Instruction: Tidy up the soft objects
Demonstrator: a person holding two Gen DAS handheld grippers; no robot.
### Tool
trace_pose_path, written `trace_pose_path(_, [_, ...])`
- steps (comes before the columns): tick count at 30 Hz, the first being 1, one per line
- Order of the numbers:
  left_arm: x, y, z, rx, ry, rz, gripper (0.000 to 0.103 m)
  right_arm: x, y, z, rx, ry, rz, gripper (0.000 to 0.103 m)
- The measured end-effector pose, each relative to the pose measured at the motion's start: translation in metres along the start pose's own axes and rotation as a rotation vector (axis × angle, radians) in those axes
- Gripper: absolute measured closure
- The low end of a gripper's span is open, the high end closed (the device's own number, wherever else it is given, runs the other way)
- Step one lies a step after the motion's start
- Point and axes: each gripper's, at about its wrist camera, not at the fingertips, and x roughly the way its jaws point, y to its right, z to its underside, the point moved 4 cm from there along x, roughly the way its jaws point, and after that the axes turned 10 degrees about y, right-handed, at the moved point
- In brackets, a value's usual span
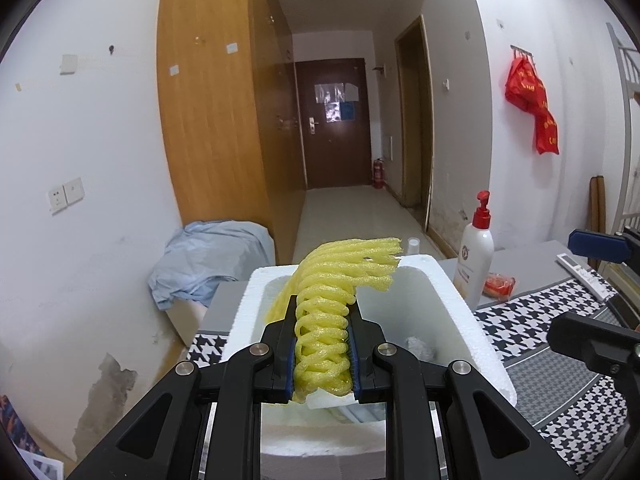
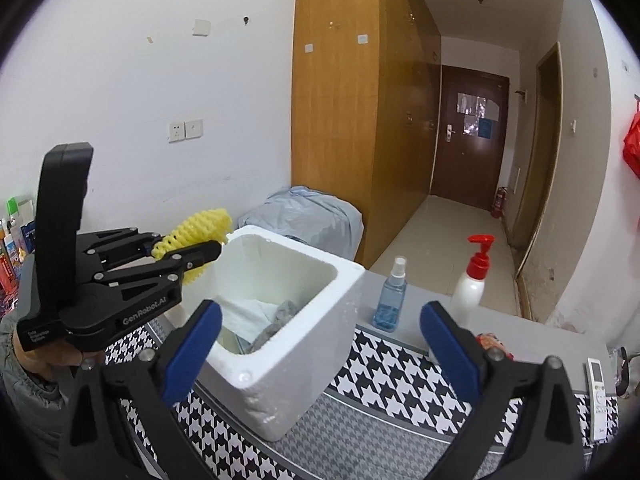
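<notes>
**Left jaws clamped on yellow foam net, right jaws spread wide and empty**

The left gripper [image 1: 323, 344] has its blue pads pressed narrow on a yellow foam mesh sleeve [image 1: 326, 320], squeezed between them with its free end fanning out past the fingertips. In the right wrist view this gripper [image 2: 196, 254] hangs beside the near-left rim of the white styrofoam box [image 2: 280, 364], the sleeve [image 2: 200, 232] held above and just outside that rim.

The right gripper [image 2: 320, 344] stands with its jaws spread wide, nothing between the blue pads [image 2: 192, 354]; no earlier picture shows how they got there. It faces the box, which sits on a houndstooth cloth [image 2: 384, 376].

Inside the box lie white wrapping [image 2: 248, 312] and a grey soft item [image 2: 280, 316]. Beyond it stand a blue spray bottle [image 2: 390, 300] and a red-pump lotion bottle [image 2: 472, 280].
</notes>
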Motion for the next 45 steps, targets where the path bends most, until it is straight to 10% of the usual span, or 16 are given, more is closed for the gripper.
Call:
trace_pose_path(14, [0.009, 0.010, 0.000, 0.009, -0.020, 0.024, 0.081, -0.013, 0.020, 0.006, 0.034, 0.012, 0.047, 0.001])
trace_pose_path(16, [0.009, 0.010, 0.000, 0.006, -0.022, 0.022, 0.075, -0.015, 0.021, 0.007, 0.038, 0.015, 0.047, 0.001])
trace_pose_path(21, [0.005, 0.012, -0.002, 0.016, 0.004, 0.002, 0.016, -0.021, 0.023, 0.008, 0.042, 0.027, 0.052, 0.001])
trace_pose_path(24, [0.000, 0.012, -0.003, 0.014, 0.026, 0.000, 0.003, -0.024, 0.026, 0.007, 0.047, 0.034, 0.063, 0.001])
trace_pose_path(45, [-0.051, 0.008, -0.009, -0.019, 0.100, -0.023, 0.001, -0.056, 0.026, 0.010, 0.054, 0.060, 0.093, 0.001])
